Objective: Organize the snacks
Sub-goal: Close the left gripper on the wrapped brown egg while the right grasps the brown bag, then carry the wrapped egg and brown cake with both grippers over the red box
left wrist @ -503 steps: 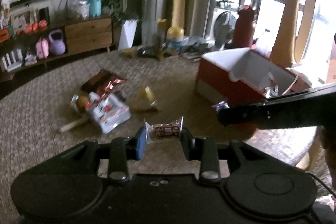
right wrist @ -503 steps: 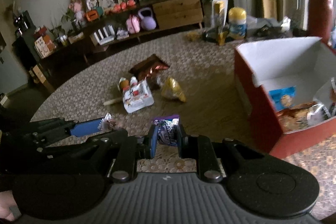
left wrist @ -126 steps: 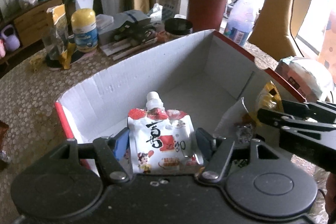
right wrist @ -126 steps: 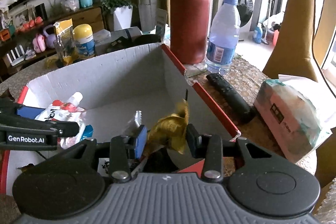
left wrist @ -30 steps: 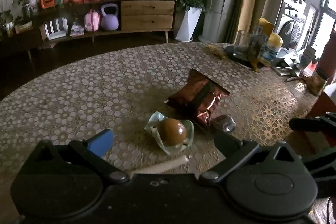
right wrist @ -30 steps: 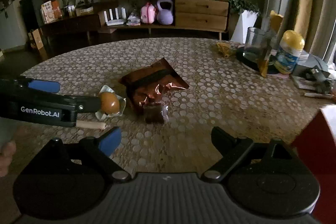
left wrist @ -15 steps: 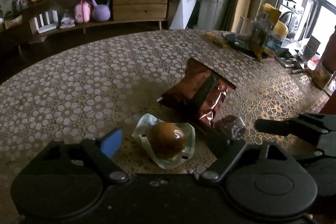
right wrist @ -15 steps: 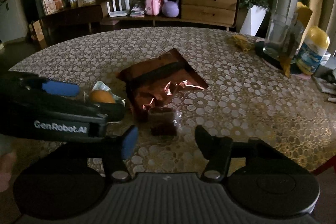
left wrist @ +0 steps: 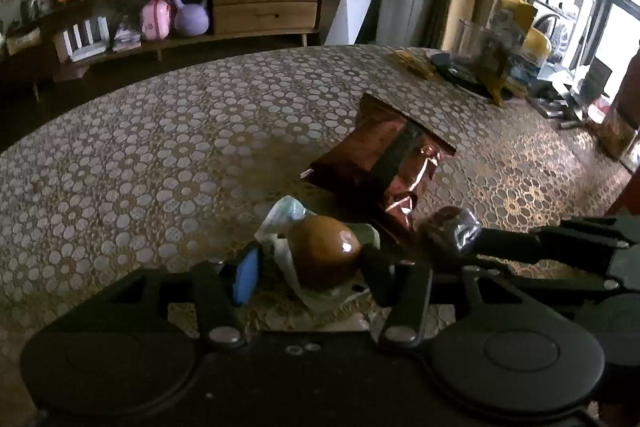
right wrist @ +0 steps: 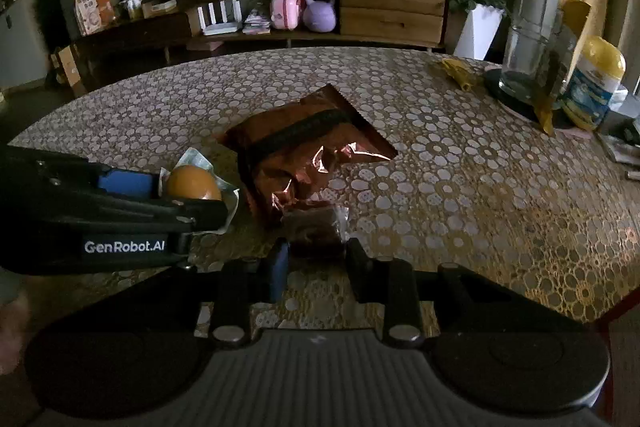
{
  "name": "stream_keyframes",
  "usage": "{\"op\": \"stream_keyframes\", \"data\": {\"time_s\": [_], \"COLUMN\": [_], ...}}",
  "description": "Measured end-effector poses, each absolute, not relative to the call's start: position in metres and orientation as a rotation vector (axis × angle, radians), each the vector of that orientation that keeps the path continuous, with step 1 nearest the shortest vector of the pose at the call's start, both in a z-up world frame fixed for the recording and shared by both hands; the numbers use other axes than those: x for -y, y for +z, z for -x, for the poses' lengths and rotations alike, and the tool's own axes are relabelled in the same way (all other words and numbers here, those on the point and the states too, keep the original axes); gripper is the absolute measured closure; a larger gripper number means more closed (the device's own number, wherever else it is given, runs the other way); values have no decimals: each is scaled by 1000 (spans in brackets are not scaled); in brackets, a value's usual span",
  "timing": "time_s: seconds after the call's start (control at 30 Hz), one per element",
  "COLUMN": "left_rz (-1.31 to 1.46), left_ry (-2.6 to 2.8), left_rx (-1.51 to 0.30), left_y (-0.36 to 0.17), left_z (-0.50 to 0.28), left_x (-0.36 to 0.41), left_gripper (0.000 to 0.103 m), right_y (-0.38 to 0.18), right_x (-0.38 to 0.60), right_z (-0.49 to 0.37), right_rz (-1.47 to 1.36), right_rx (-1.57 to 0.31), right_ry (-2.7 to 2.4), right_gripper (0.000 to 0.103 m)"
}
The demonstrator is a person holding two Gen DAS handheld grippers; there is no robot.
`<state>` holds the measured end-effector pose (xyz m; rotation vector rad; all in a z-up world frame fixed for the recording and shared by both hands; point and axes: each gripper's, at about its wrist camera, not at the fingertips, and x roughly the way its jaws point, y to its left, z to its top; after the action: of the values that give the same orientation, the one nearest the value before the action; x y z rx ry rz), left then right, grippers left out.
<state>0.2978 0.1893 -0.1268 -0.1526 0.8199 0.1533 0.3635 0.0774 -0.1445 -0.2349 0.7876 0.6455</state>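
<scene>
A brown egg in a clear wrapper [left wrist: 322, 254] lies on the patterned table between the fingers of my left gripper [left wrist: 310, 267], which is shut on it; it also shows in the right wrist view [right wrist: 194, 183]. A small dark brown wrapped snack [right wrist: 314, 227] sits between the fingers of my right gripper [right wrist: 314, 261], which is shut on it; it shows in the left wrist view [left wrist: 450, 230] too. A shiny red-brown snack bag [right wrist: 304, 151] lies just beyond both, also in the left wrist view [left wrist: 384, 157].
A glass jar [right wrist: 528, 61] on a dark tray, a yellow-lidded tub [right wrist: 592, 85] and yellow wrappers [right wrist: 456, 71] stand at the table's far right. A red box edge [left wrist: 628, 191] shows at far right. A sideboard with toys [right wrist: 304, 7] stands behind the table.
Both grippers moved forward and down to the table and closed, the left on the wrapped egg, the right on the small dark snack.
</scene>
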Motion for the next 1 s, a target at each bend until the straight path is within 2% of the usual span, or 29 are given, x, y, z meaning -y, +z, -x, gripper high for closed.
{"op": "stream_keyframes", "data": {"time_s": [0.37,1.0], "left_rz": [189,165], "left_ry": [130,16], "left_rx": [-805,-748], "left_y": [-106,-27], "left_z": [-276,-195], "left_x": [-177,-102], "left_gripper": [56,56], "right_y": [-121,-36], "right_x": [-47,46], "right_z": [-337,-241], "right_rz": [162,89], "right_rx": [-800,-738], "right_ry": [623,603], "right_gripper": [74,74]}}
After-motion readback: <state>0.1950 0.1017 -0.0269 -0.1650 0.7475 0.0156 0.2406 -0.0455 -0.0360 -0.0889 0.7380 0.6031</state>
